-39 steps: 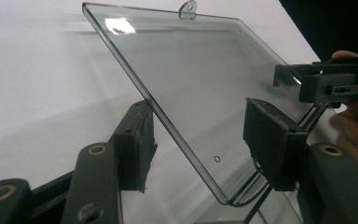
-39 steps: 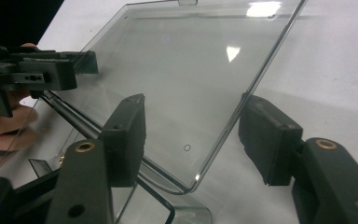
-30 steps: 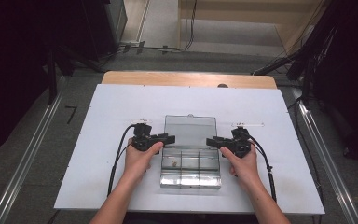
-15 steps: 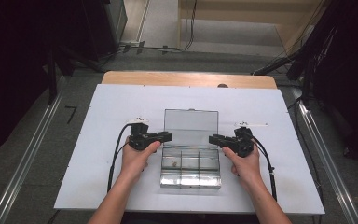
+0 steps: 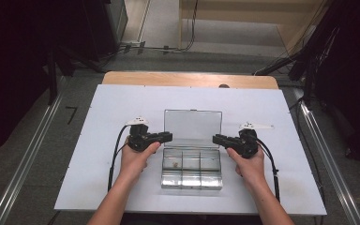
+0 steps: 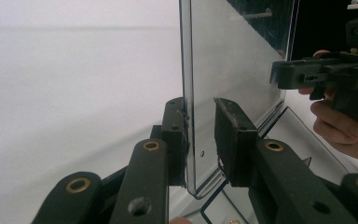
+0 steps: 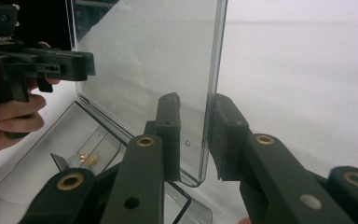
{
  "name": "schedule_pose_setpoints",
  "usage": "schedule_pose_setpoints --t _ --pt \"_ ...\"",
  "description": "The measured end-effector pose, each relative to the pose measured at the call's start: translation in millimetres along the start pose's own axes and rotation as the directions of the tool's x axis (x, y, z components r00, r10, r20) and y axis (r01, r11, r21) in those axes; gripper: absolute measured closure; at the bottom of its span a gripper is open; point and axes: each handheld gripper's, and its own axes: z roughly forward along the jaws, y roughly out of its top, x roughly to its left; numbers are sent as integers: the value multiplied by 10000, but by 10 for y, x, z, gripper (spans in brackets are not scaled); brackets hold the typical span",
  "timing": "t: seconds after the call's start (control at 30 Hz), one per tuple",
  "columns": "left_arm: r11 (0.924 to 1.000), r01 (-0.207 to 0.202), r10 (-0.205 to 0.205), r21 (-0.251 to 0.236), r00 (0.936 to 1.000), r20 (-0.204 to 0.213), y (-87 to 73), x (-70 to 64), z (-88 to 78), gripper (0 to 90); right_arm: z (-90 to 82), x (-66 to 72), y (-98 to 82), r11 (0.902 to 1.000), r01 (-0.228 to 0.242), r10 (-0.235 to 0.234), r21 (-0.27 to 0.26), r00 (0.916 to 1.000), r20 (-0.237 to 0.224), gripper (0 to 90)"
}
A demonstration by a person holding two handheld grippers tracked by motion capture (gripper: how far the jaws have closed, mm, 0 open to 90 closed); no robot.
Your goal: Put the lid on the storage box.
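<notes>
A clear plastic compartment box (image 5: 192,180) sits on the white table, and its lid (image 5: 192,124) stands open and upright. My left gripper (image 5: 168,137) is at the lid's left edge and my right gripper (image 5: 216,139) at its right edge. In the left gripper view the lid (image 6: 233,56) passes between the jaws of my left gripper (image 6: 200,121): one pad touches it and the other stands off. In the right gripper view the lid (image 7: 144,46) likewise runs between the jaws of my right gripper (image 7: 193,126), with a gap on one side. Both pairs of jaws have just been closing.
The white table board (image 5: 98,140) has bare room left, right and behind the box. Small brass parts (image 7: 87,158) lie in one compartment. A wooden strip (image 5: 187,79) borders the far edge. Cables (image 5: 117,154) trail from both grippers toward the person.
The lid's top edge sits a little farther up the picture than one second ago. Both hands have stayed almost where they were, beside the lid's edges.
</notes>
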Motion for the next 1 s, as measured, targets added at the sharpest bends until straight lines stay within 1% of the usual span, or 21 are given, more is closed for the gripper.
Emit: schedule_pose_setpoints --t 0.07,0.13,0.23,0.3,0.4,0.47,0.6,0.77,0.9,1.0 --pt "10000 -13 13 -73 10000 6 11 -7 4 727 -5 9 -1 9999 107 -107 -54 9999 14 732" --pt "9997 -182 181 -187 9998 -59 37 -22 14 678 -12 21 -2 9995 303 -303 -119 9995 65 733" --pt "9983 -380 376 -449 9992 -96 96 -52 20 639 -18 37 -5 9989 436 -433 -155 9989 163 733" --pt "9965 -490 475 -684 9986 -231 135 -76 17 618 -23 45 -12 9988 461 -458 -165 9988 191 733" --pt "9923 -709 668 -1014 9968 -428 183 -107 2 580 -29 47 -20 9976 652 -648 -213 9977 215 734" --pt "9897 -838 761 -1163 9947 -697 203 -130 -9 558 -33 54 -25 9972 708 -701 -231 9972 266 734" --pt "9883 -975 903 -1173 9938 -650 217 -161 -10 562 -36 62 -30 9961 836 -826 -279 9960 342 734" --pt "9879 -951 884 -1226 9943 -590 220 -174 -18 595 -43 80 -34 9945 998 -983 -325 9942 429 735" --pt "9875 -1059 981 -1167 9926 -710 219 -180 -29 644 -46 90 -37 9939 1050 -1034 -324 9935 483 735" --pt "9865 -1153 1067 -1161 9913 -777 214 -198 -31 665 -46 90 -39 9940 1060 -1044 -284 9932 524 733"
